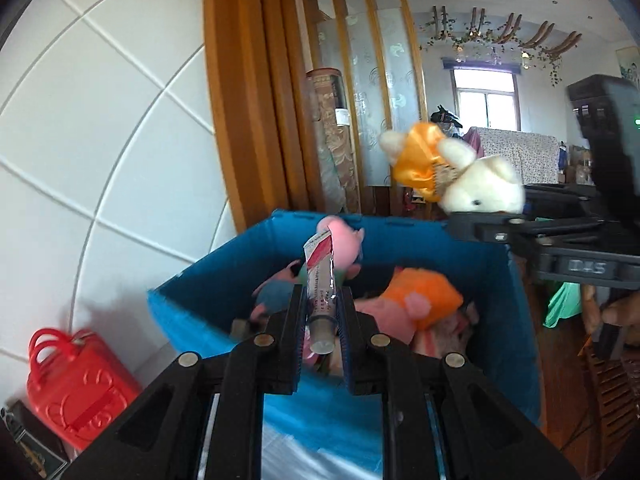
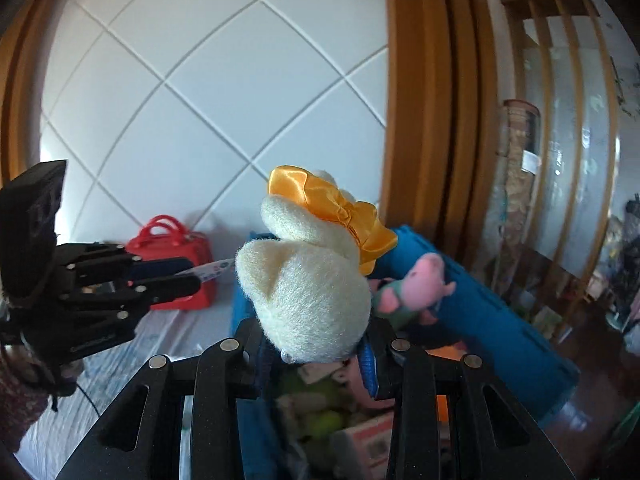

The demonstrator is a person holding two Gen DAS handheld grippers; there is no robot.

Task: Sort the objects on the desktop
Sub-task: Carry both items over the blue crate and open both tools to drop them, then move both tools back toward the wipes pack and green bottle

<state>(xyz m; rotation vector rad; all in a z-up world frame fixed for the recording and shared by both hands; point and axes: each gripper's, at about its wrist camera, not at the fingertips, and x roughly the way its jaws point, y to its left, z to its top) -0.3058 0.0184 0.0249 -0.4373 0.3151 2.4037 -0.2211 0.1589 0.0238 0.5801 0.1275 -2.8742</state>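
My left gripper (image 1: 320,320) is shut on a small ointment tube (image 1: 320,284), white and red with a grey cap, held above the near wall of a blue fabric bin (image 1: 192,292). My right gripper (image 2: 320,344) is shut on a white plush rabbit (image 2: 308,280) with an orange satin bow (image 2: 340,208), held over the bin (image 2: 480,304). The rabbit (image 1: 480,188) also shows at the right in the left wrist view, above the bin's far right corner. The left gripper (image 2: 188,276) with the tube shows at the left in the right wrist view.
The bin holds several plush toys: a pink pig (image 1: 344,240), an orange one (image 1: 424,296), and green ones (image 2: 320,404). A red toy handbag (image 1: 76,384) stands left of the bin by the white tiled wall. A wooden door frame (image 1: 248,100) rises behind.
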